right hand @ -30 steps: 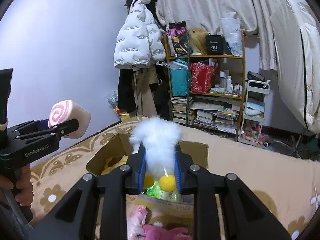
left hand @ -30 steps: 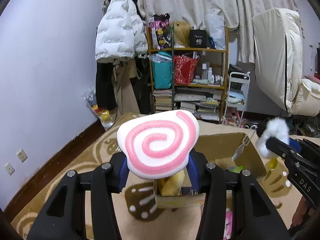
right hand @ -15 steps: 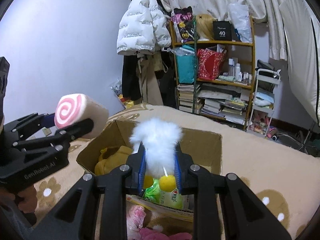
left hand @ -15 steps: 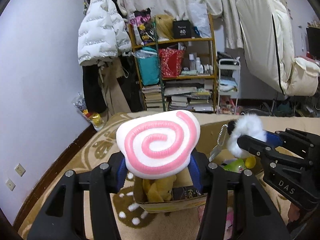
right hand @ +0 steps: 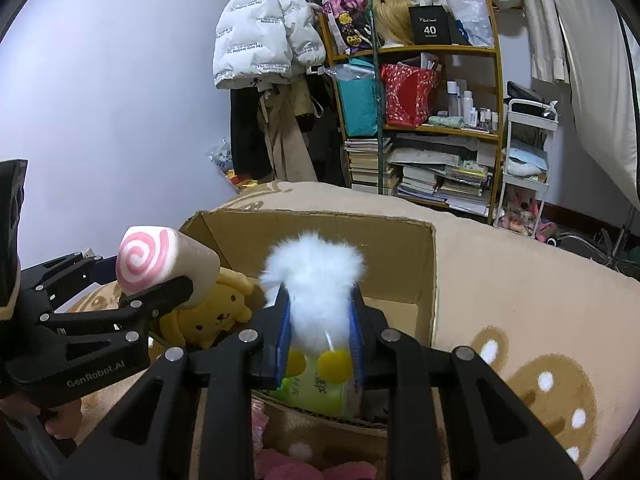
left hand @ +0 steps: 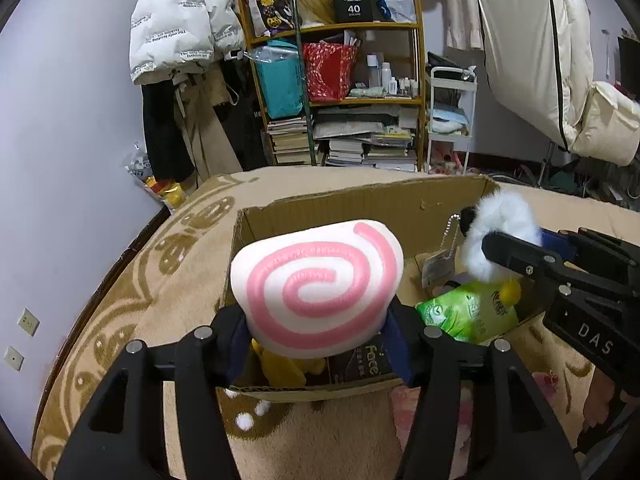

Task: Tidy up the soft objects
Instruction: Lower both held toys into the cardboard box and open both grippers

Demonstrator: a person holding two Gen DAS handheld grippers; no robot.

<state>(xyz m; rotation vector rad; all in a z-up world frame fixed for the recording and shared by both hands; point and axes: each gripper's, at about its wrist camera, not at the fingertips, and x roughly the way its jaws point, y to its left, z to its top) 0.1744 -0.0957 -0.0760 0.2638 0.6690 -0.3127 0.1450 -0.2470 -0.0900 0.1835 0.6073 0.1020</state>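
Gripping a pink-and-white spiral plush [left hand: 318, 290] between its blue pads, the left hand-held gripper [left hand: 318, 336] hangs over the near-left part of an open cardboard box [left hand: 360, 204]; its jaws are closed only as far as the plush's width allows. In the right wrist view the same plush [right hand: 158, 258] sits above a yellow dog plush [right hand: 212, 314] that lies inside the box against its left wall.

The right hand-held gripper [right hand: 318, 334] is clamped on a fluffy white plush [right hand: 314, 284] with two small yellow feet [right hand: 334, 362] hanging below the pads. It is held above the box's right half, over a green packet [left hand: 468, 310] that rests on the box floor. A ball chain with a paper tag [left hand: 438, 268] dangles from the white plush's far side.

The box stands on a beige carpet [right hand: 520, 280] with brown patterns. Pink plush items [right hand: 296, 468] lie on the carpet just in front of the box's near wall. Behind, a wooden shelf [right hand: 440, 52] carries books and bags, and a white puffer jacket [right hand: 256, 32] hangs by the wall.
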